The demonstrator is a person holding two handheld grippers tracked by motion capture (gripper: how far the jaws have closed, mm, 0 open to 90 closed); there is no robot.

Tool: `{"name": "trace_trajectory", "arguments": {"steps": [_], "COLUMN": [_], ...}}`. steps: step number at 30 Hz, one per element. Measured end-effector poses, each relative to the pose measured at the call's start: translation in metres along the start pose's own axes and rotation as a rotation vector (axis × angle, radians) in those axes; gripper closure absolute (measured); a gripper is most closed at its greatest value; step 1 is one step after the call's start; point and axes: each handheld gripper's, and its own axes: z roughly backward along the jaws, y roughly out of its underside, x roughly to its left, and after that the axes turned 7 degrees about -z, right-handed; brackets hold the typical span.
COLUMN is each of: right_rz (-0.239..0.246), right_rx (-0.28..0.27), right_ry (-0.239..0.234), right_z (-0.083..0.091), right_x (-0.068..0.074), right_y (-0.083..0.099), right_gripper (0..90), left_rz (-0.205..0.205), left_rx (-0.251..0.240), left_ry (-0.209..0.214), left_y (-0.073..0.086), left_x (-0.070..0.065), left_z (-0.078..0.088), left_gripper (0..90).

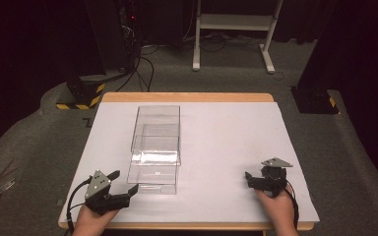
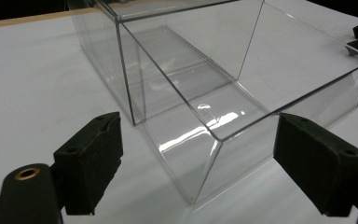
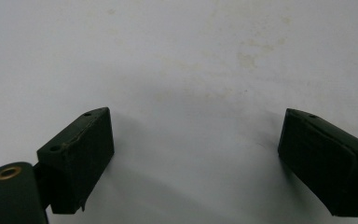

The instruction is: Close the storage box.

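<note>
Tongs [image 2: 198, 154] wide apart near clear box [image 2: 223, 79], holding nothing

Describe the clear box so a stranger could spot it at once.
On the white table, look left of centre, just ahead of the left gripper. The clear box is a long see-through plastic case with a drawer pulled partly out toward the person, the sole item standing on the table.

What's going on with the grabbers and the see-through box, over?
Left gripper open, at clear box's near end. Right gripper open, empty, over white table cover. Nothing in the way.
</note>
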Motion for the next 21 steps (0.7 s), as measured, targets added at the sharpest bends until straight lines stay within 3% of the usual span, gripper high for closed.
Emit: {"name": "trace_trajectory", "arguments": {"steps": [6,16,21], "right_rz": [-0.001,-0.001,0.000], "right_rx": [0.000,0.000,0.000], "right_ry": [-0.001,-0.001,0.000], "right_z": [0.000,0.000,0.000], "right_x": [0.000,0.000,0.000], "right_y": [0.000,0.000,0.000], "right_gripper": [10.1,10.1,10.1], "left_rz": [-0.002,-0.021,-0.007], "left_rx": [0.015,0.058,0.055], "left_ry": [-0.009,-0.010,-0.006], "left_y": [0.004,0.008,0.008], "left_x": [0.002,-0.001,-0.001], "left_z": [-0.001,-0.018,-0.022], "left_gripper": [16.2,15.7,15.8]}}
